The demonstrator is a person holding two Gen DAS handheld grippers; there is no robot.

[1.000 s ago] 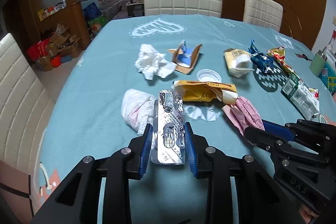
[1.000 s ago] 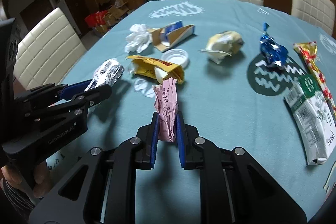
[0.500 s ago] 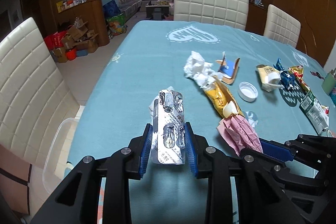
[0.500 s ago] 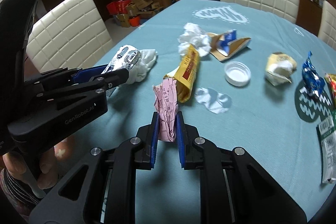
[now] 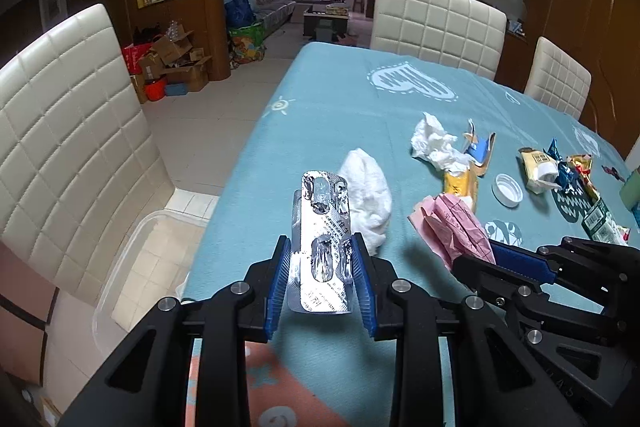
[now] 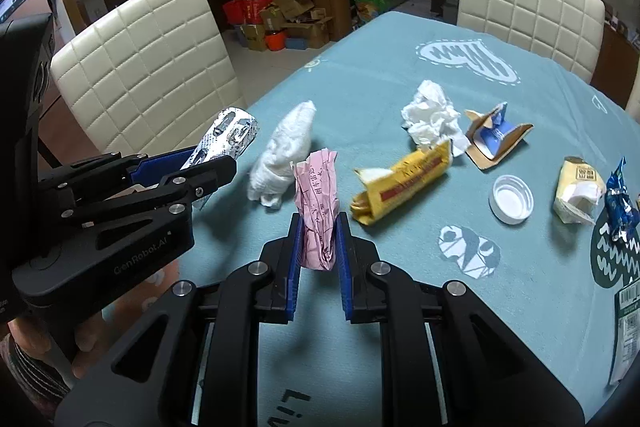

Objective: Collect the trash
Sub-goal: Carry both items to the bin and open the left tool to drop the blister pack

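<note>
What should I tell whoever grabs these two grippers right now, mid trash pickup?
Left gripper: shut on the silver blister pack, held above the table edge.
Right gripper: shut on the crumpled pink paper.
A clear plastic bin sits on the floor beside the table; neither piece is dropped yet.
On the tablecloth remain: white cloth wad, tissue, yellow wrapper, blue carton, white cap, cream packet, blue foil wrapper.
</note>
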